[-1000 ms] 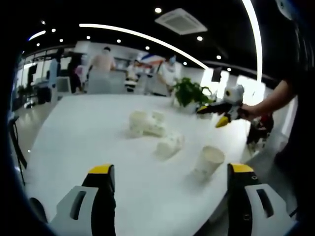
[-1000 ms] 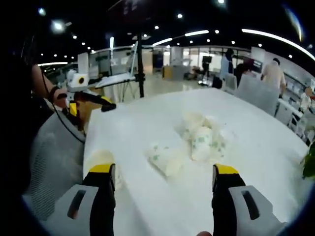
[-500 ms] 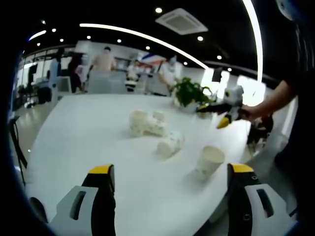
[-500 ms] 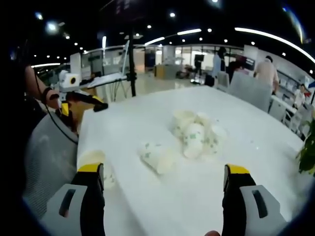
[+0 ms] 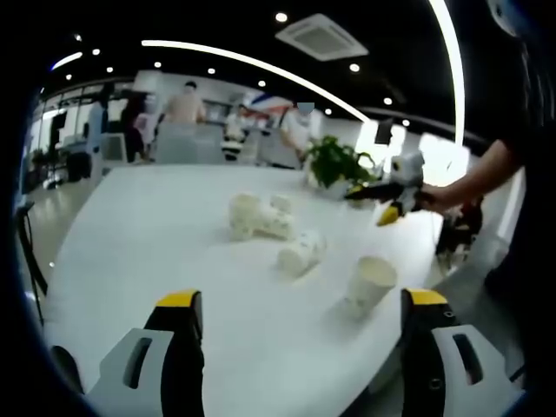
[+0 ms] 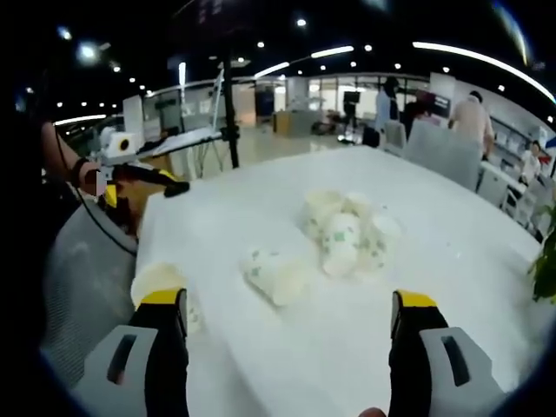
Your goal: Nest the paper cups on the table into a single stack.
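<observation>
You hold the left gripper (image 5: 295,347) and right gripper (image 6: 287,339) wide apart and empty above the table (image 5: 148,252), probably choosing among scattered paper cups (image 6: 343,234)

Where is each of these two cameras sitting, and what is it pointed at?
Left gripper view: rides the left gripper, open, facing across the white table toward the paper cups; a forearm carrying the right gripper enters from the right.
Right gripper view: rides the right gripper, open, facing the cups from the opposite side; the left gripper enters from the left.
Shared: table, cup cluster, upright cup.
</observation>
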The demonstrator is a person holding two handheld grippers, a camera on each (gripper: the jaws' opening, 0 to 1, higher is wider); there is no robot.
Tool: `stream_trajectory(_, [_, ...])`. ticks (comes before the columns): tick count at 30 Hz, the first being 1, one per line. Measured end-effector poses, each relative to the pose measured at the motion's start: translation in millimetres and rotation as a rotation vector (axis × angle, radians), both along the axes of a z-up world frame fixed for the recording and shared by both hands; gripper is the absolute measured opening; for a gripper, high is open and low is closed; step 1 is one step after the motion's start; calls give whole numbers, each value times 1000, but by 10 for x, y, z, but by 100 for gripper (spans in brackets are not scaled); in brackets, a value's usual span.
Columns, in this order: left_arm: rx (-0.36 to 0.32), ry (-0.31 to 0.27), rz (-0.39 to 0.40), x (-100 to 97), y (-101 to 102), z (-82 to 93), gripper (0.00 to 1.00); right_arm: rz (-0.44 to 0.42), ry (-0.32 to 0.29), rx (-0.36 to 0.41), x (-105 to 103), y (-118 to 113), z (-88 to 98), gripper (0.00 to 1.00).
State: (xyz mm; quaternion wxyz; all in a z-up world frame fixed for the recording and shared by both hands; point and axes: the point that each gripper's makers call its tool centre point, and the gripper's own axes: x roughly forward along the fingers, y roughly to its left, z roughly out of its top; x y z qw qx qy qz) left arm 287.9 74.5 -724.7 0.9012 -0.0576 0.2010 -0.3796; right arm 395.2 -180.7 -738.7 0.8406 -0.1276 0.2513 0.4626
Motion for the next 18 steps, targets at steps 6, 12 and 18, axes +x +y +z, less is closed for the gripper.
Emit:
stream_trajectory(6, [4, 10, 1, -12, 7, -33, 93, -10, 24, 1, 57, 16, -112, 95])
stream_trajectory(12, [6, 17, 2, -9, 8, -58, 93, -10, 45, 0, 86, 34, -208, 92])
stream_trajectory(18, [4, 22, 6, 10, 8, -76, 93, -15, 53, 13, 147, 53, -227, 91])
